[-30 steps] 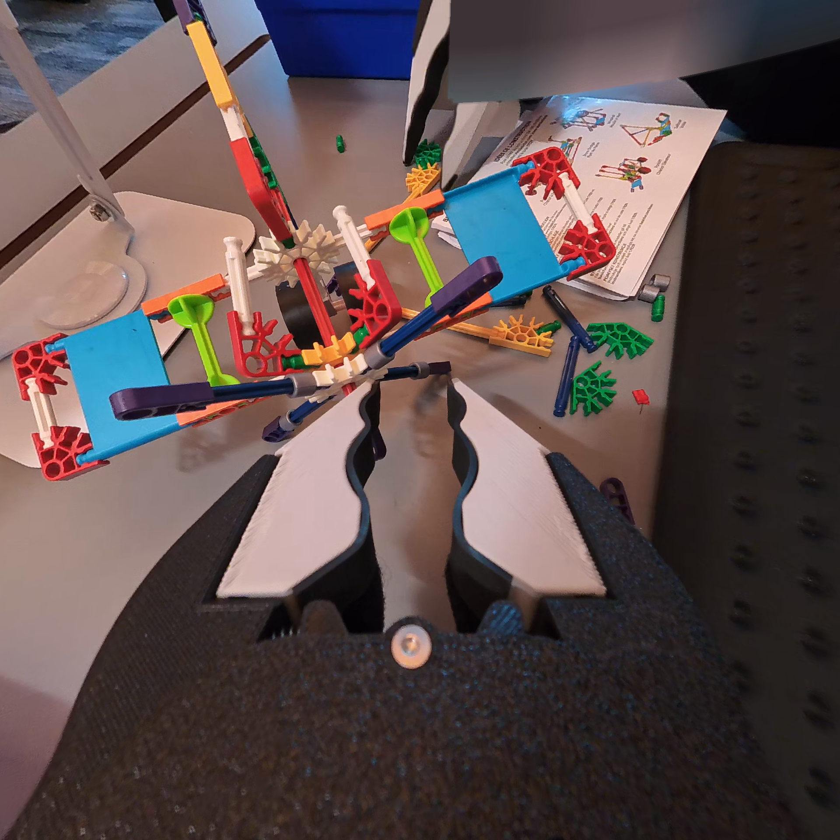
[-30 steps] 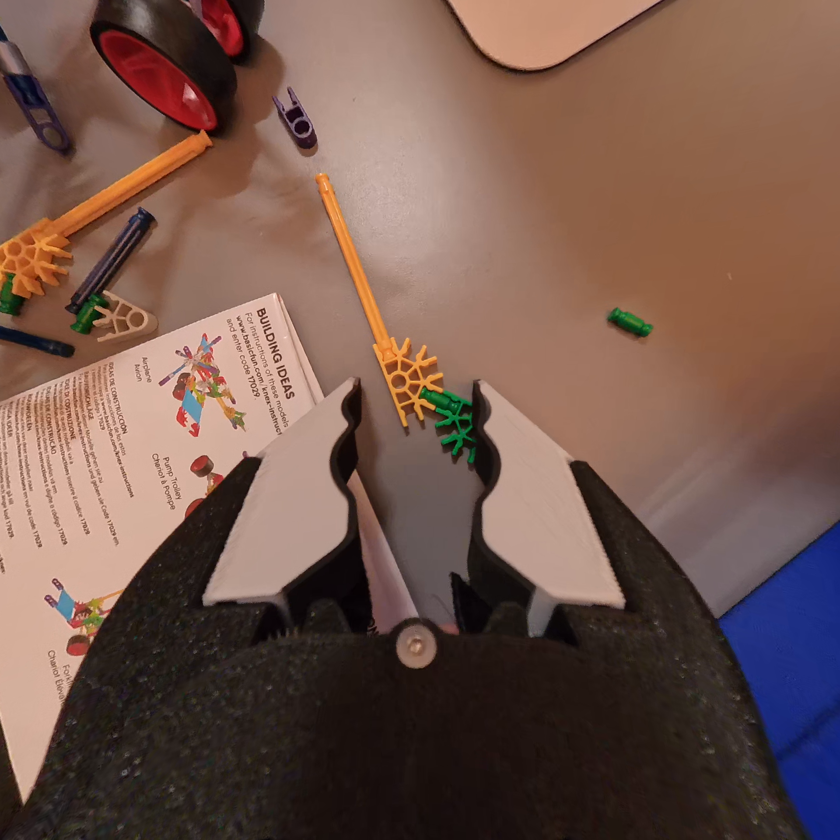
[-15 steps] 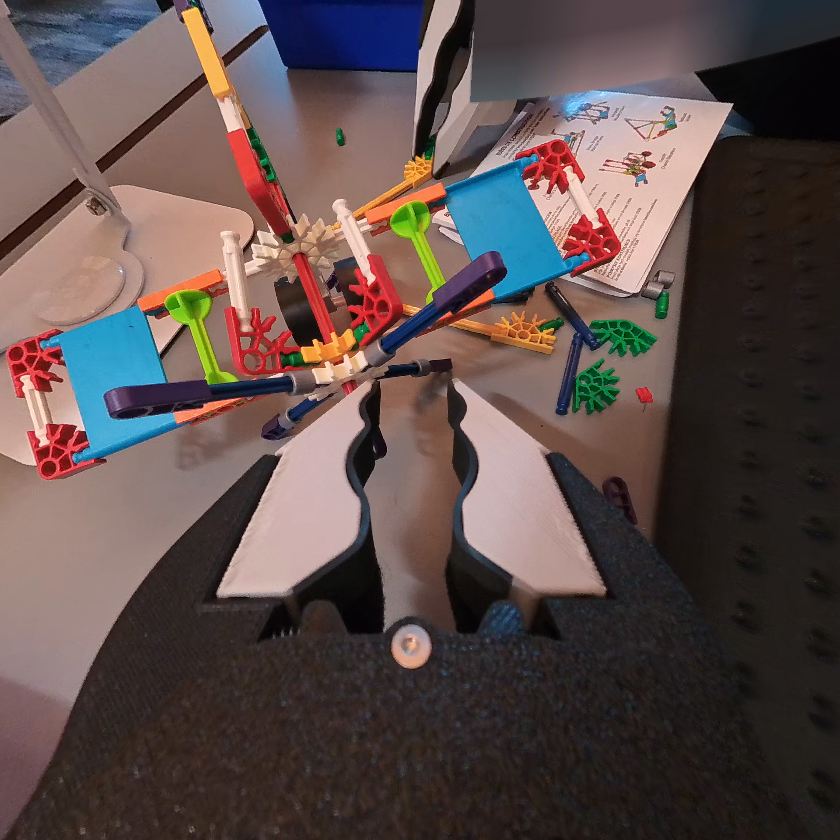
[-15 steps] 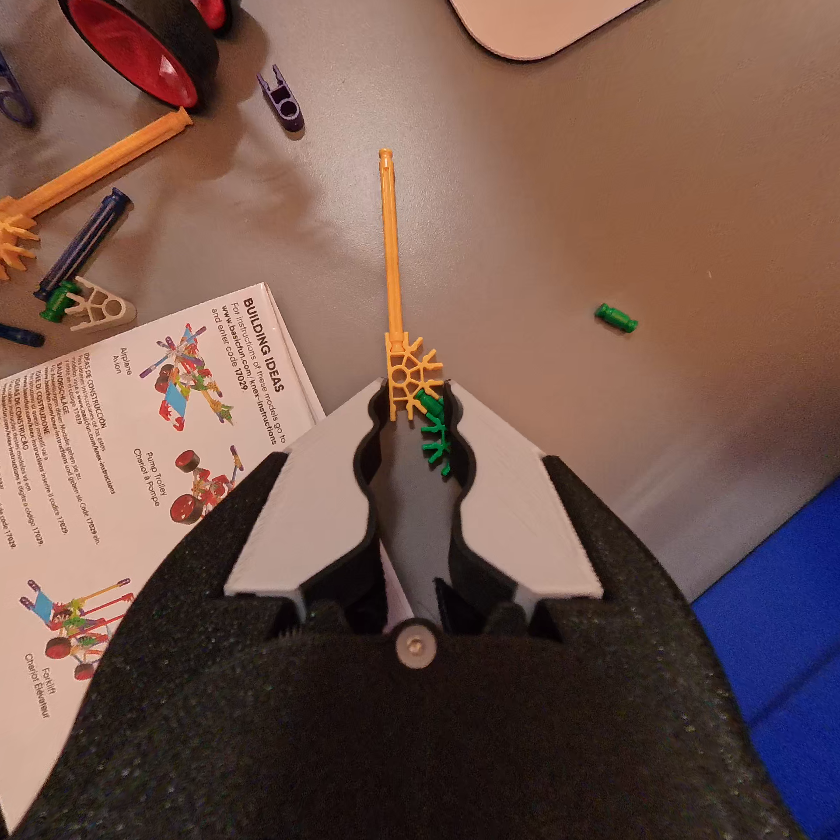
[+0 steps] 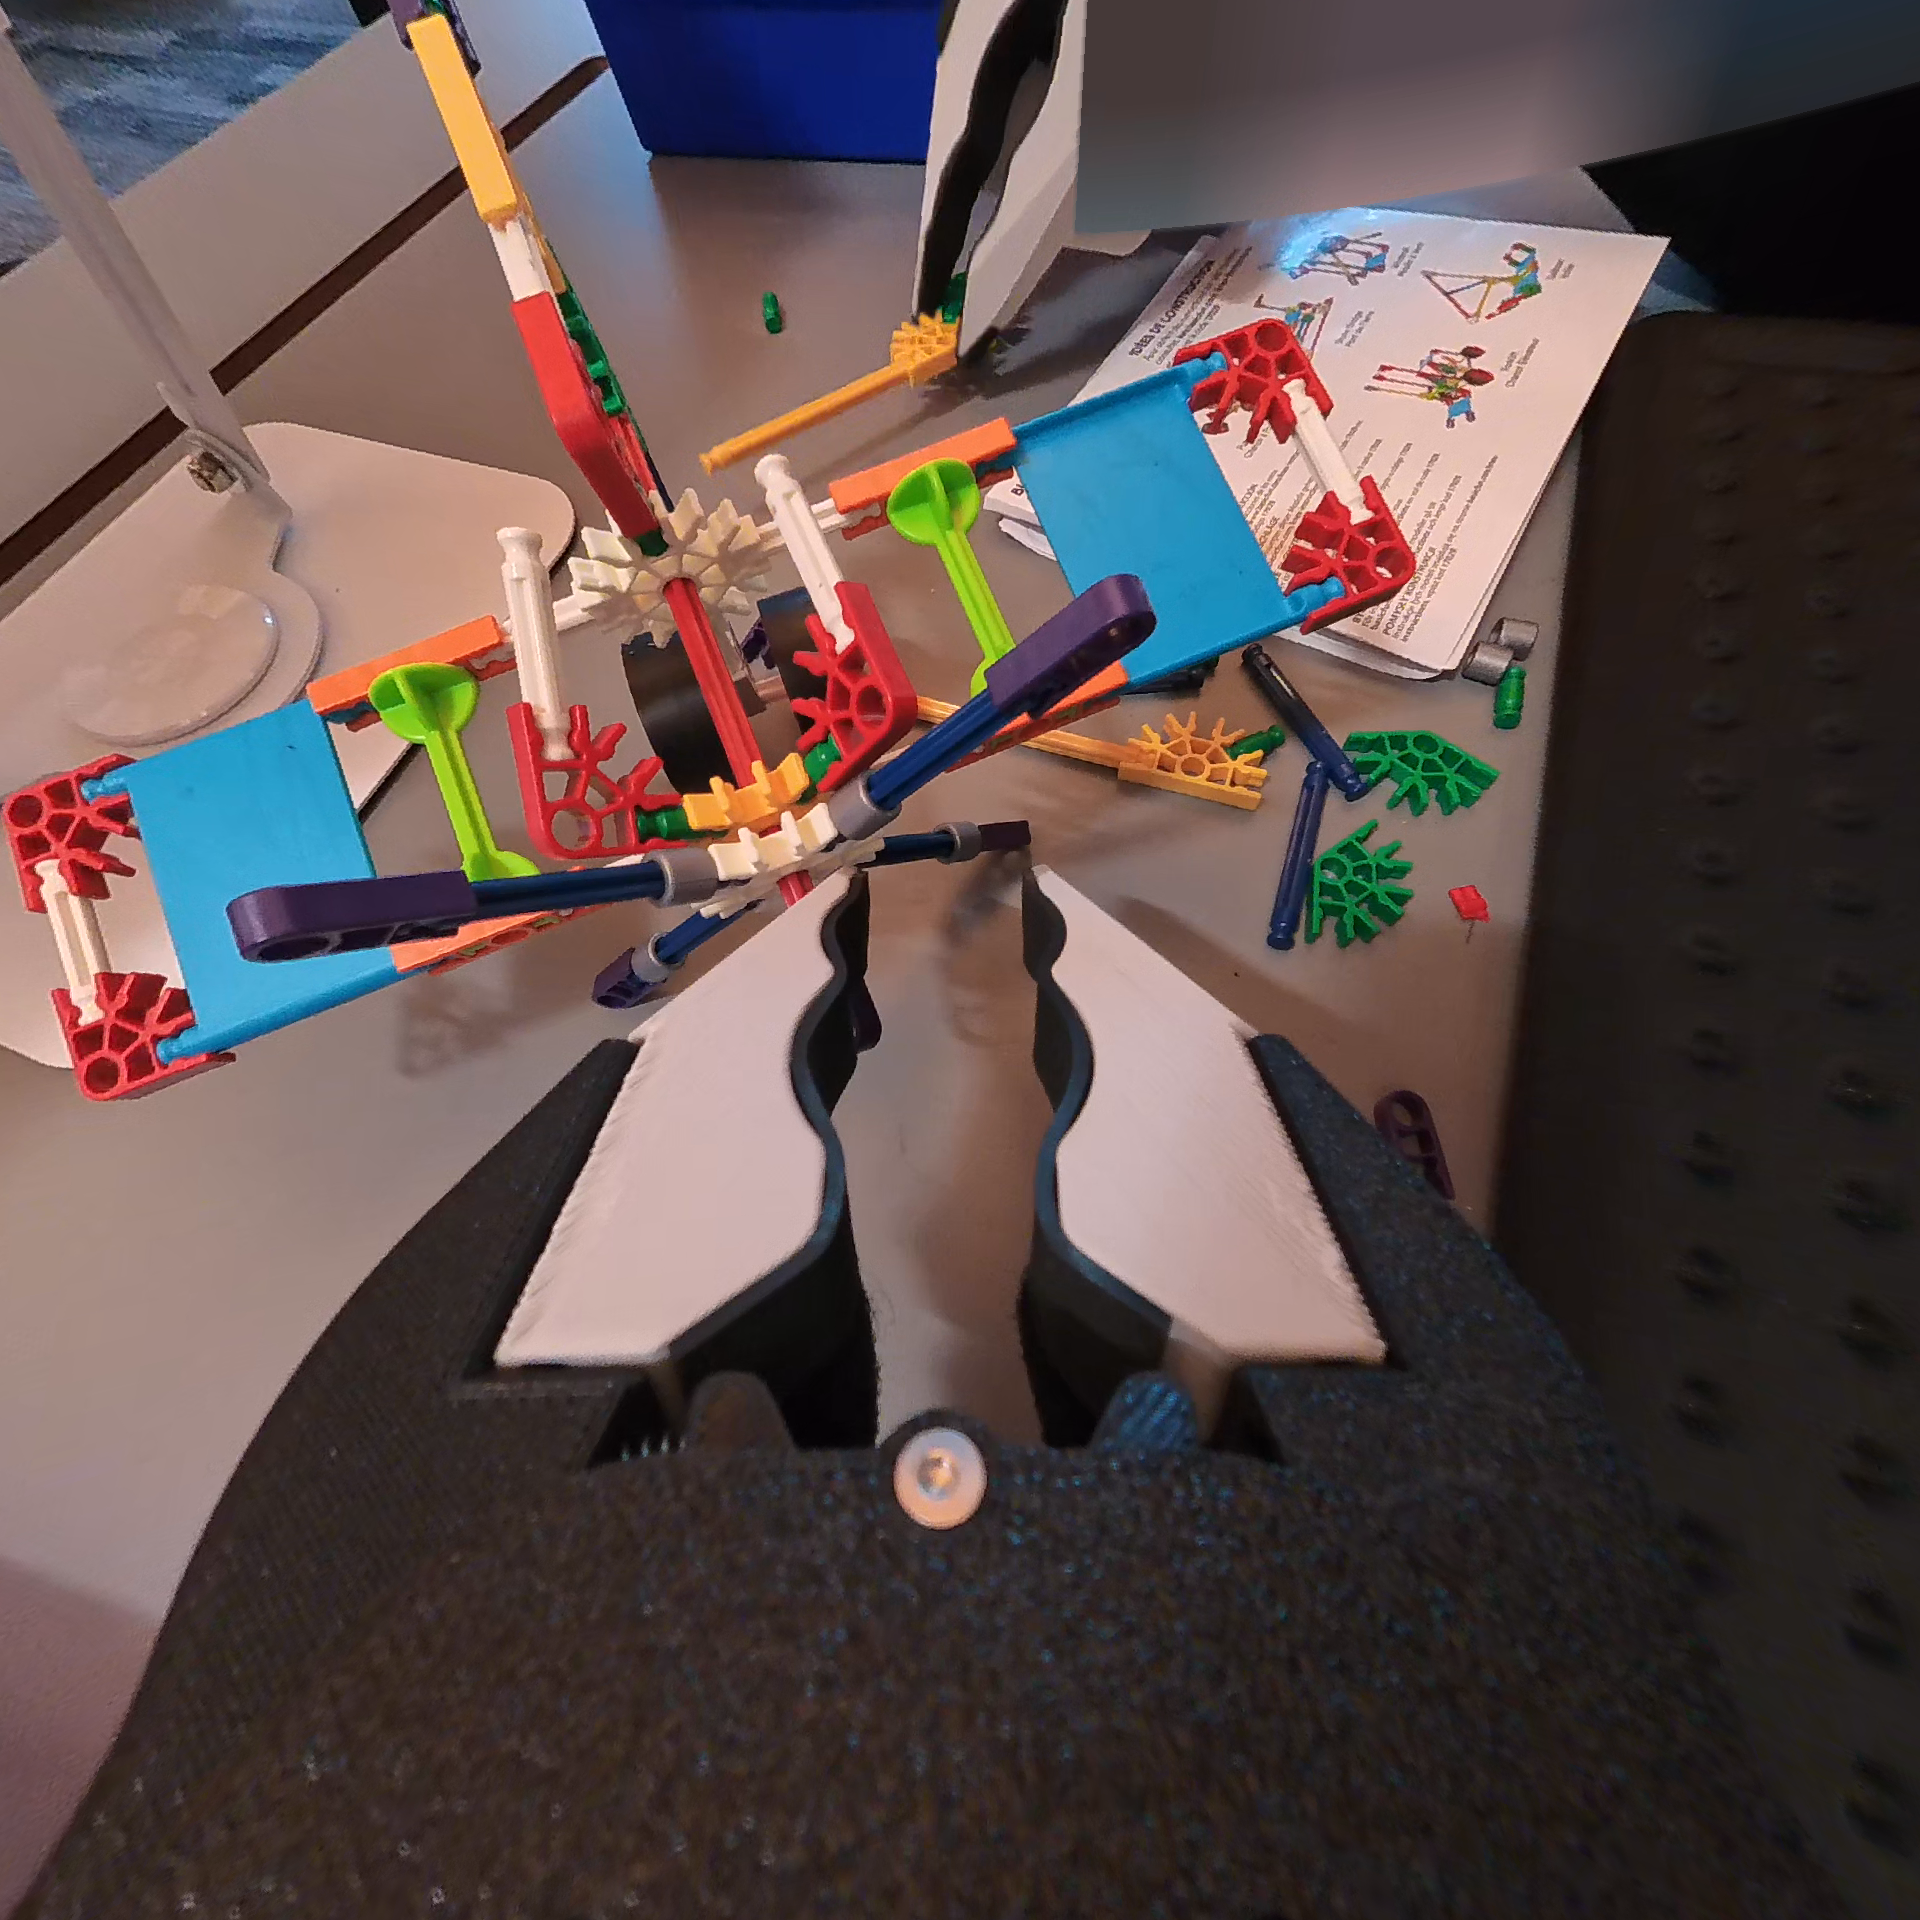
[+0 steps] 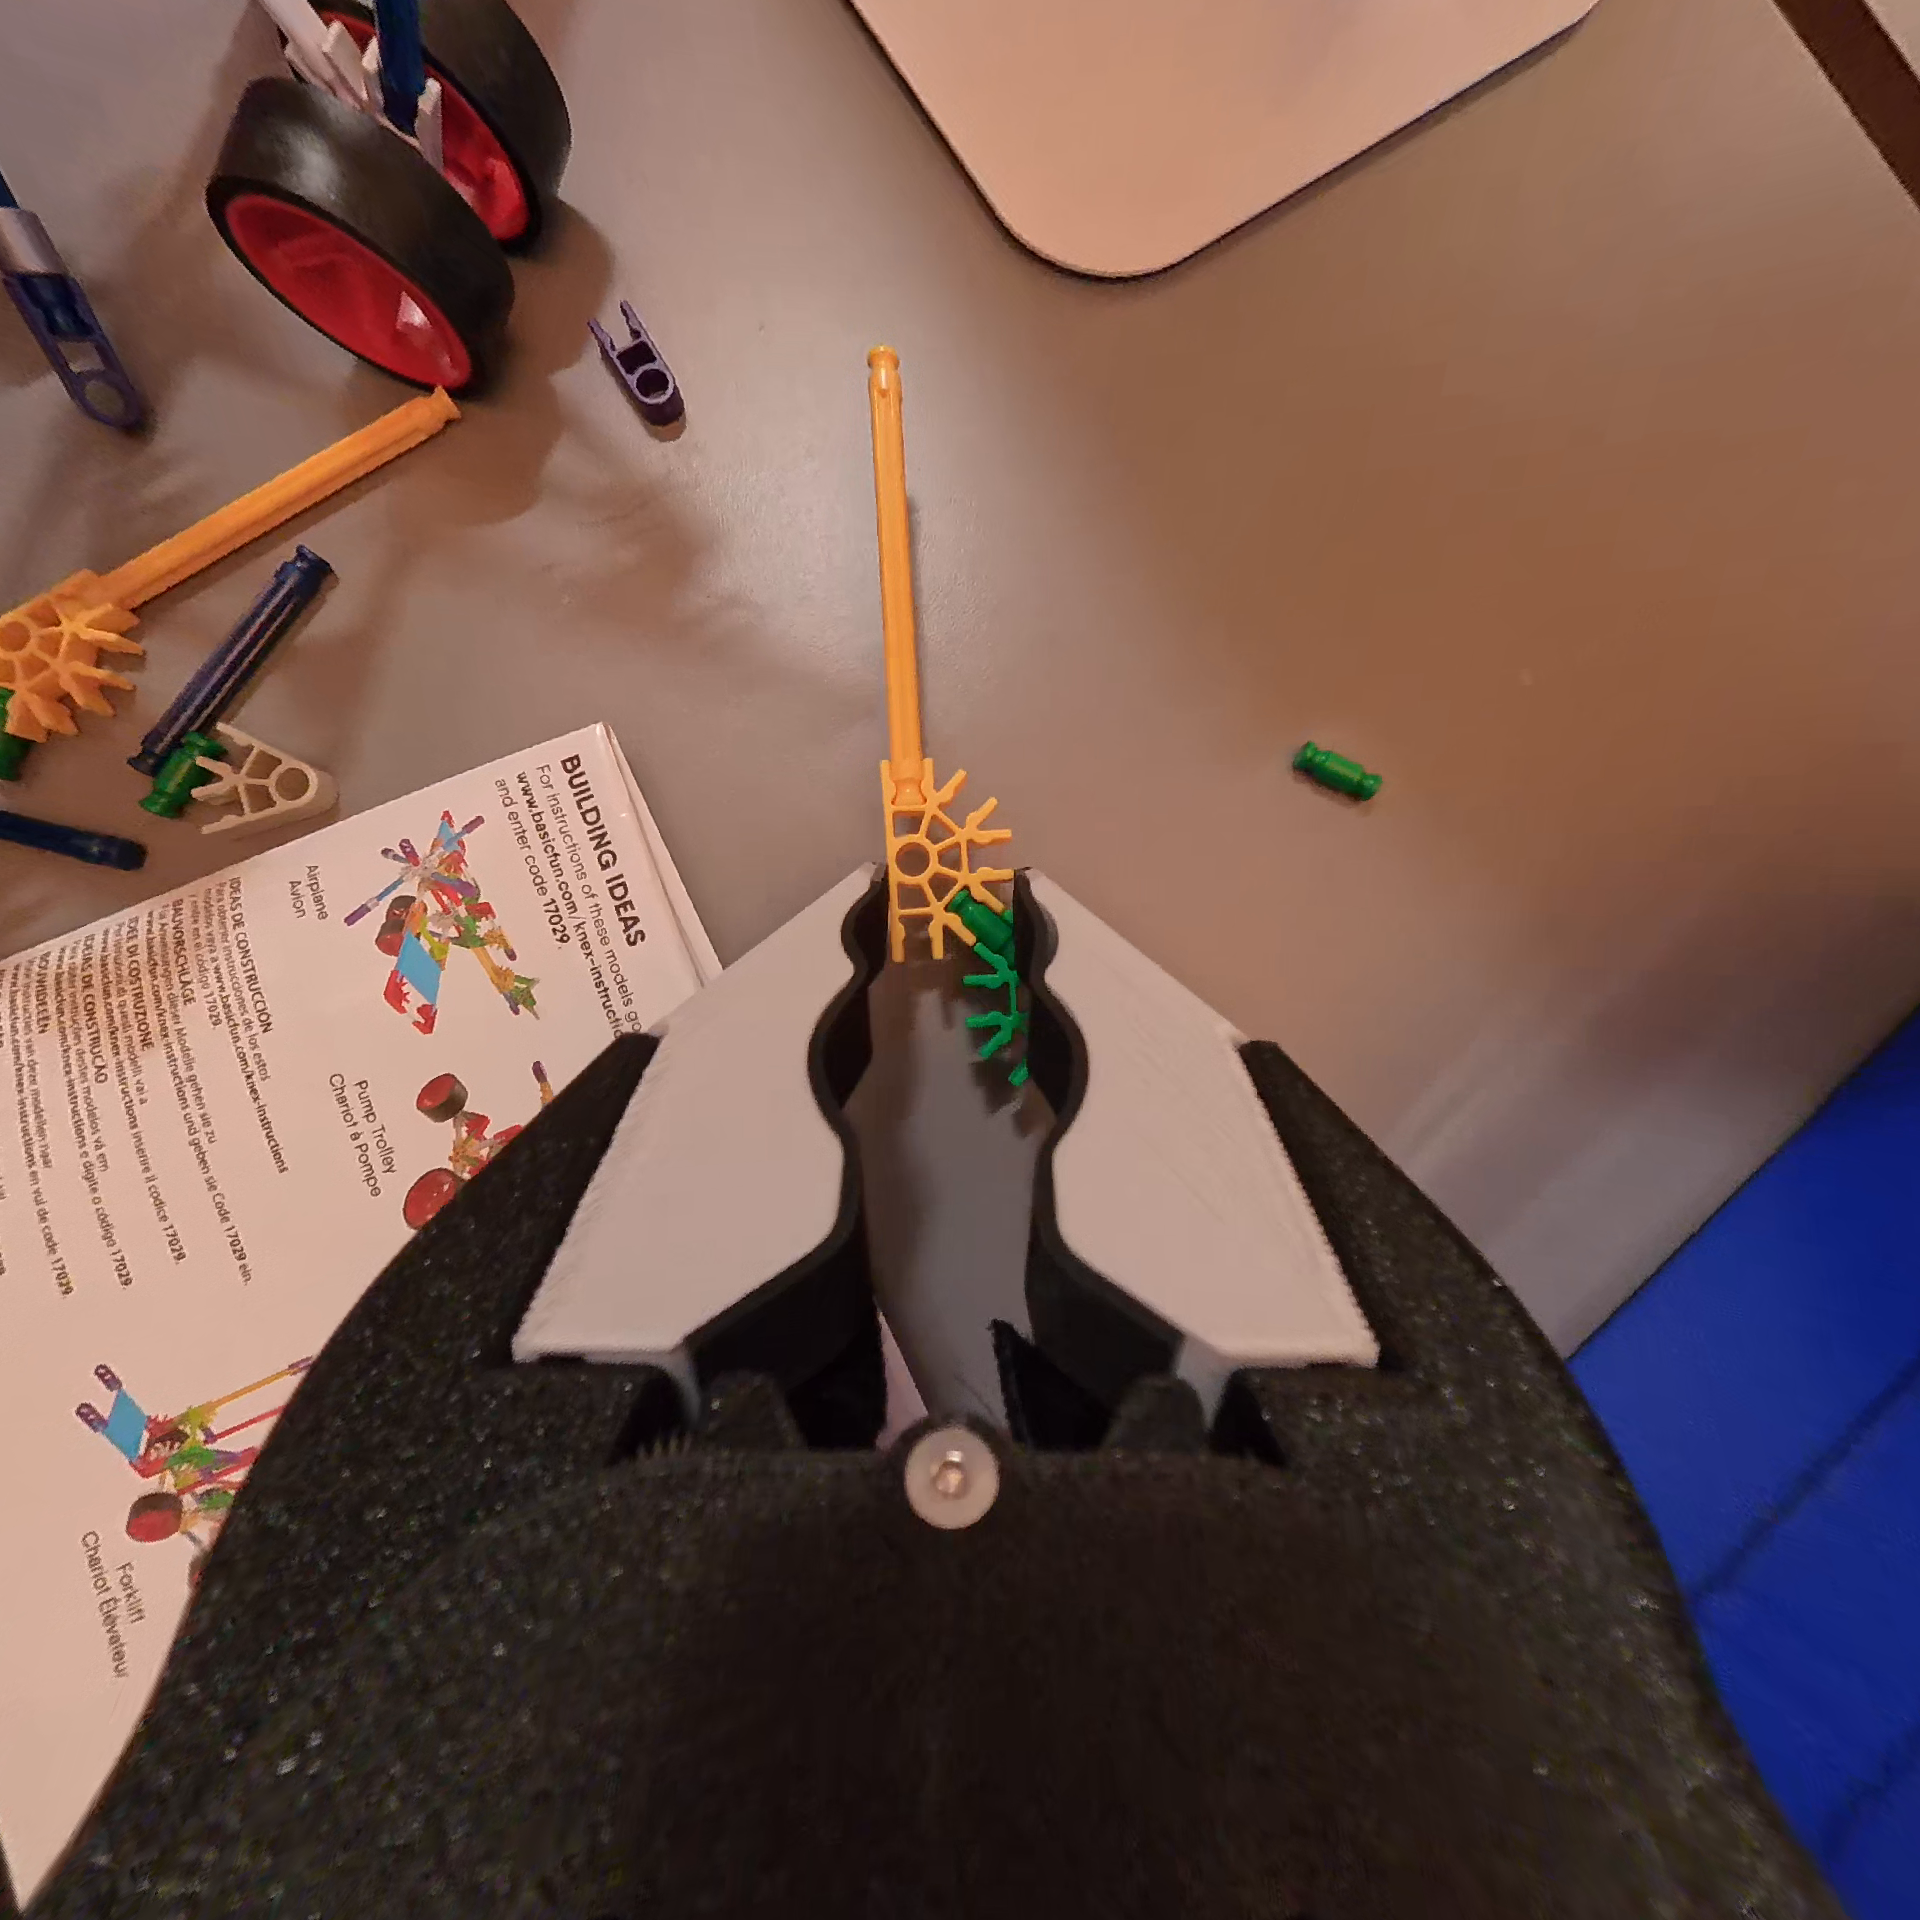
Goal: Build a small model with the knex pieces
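Grey tabletop (image 5: 260, 1195), blue bin (image 5: 769, 83) at the far edge, dark mat on the right. Left wrist view: left gripper (image 5: 940, 894) has fingers parted, pinching nothing; tips sit just near-side of the toy model (image 5: 665, 707), closest to its white hub (image 5: 774, 847) and a blue rod (image 5: 914, 842). Loose green connectors (image 5: 1361, 883) and an instruction sheet (image 5: 1455, 364) lie right. Right gripper works far off at a yellow connector. Right wrist view: right gripper (image 6: 948, 883) is pressed onto the yellow connector (image 6: 925, 862), its yellow rod (image 6: 896, 561) pointing away; green connector (image 6: 997, 997) sits against the right finger. Judgement: grip is at the tips only, so lift slowly and keep the rod level. Black-and-red wheels (image 6: 353, 281) far left.
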The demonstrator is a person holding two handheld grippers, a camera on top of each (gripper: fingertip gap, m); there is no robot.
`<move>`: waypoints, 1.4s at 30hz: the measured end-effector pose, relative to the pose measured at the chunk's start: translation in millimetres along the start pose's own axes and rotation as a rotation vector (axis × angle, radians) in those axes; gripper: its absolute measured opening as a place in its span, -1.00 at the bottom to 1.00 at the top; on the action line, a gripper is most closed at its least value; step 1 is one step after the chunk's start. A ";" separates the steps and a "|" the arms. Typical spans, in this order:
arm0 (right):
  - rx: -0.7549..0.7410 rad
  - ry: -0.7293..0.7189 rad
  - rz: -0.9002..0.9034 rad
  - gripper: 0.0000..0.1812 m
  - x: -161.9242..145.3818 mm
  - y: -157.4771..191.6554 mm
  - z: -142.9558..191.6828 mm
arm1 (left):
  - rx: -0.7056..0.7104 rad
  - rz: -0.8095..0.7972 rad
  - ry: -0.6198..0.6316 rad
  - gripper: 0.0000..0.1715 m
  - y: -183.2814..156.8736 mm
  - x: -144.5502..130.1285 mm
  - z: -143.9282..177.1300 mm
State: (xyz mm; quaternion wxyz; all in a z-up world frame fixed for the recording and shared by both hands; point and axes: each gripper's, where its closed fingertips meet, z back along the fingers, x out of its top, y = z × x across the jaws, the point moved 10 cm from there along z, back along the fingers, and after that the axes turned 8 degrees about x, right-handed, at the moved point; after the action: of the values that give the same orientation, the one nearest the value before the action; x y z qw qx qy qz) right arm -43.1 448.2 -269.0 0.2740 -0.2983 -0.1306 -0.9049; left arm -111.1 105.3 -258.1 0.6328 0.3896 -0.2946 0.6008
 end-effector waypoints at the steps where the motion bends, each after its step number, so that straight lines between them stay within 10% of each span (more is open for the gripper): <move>1: -0.001 -0.004 -0.001 -0.74 0.3 -0.2 0.5 | 0.000 0.000 0.000 -0.67 0.1 0.1 0.1; 15: -0.067 -0.153 0.026 -0.74 16.8 4.7 29.1 | 0.002 -0.007 -0.005 -0.65 2.5 6.4 10.1; 22: -0.028 -0.437 0.052 -0.74 50.5 31.4 72.8 | -0.084 -0.007 -0.042 -0.62 5.7 5.4 38.3; 31: 0.335 -0.937 0.121 -0.74 109.8 99.2 132.3 | 0.000 -0.051 -0.316 -0.53 0.5 79.3 69.4; 42: 0.843 -1.252 0.165 -0.74 129.5 165.1 116.4 | -0.666 0.304 -0.745 -0.39 -8.8 151.8 38.8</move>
State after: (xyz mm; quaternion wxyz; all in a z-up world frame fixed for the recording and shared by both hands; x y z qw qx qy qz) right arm 19.1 305.9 -86.1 0.3065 -0.6351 -0.5735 -0.4169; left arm -82.9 153.3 -111.4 0.4803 0.3072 -0.7282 0.3804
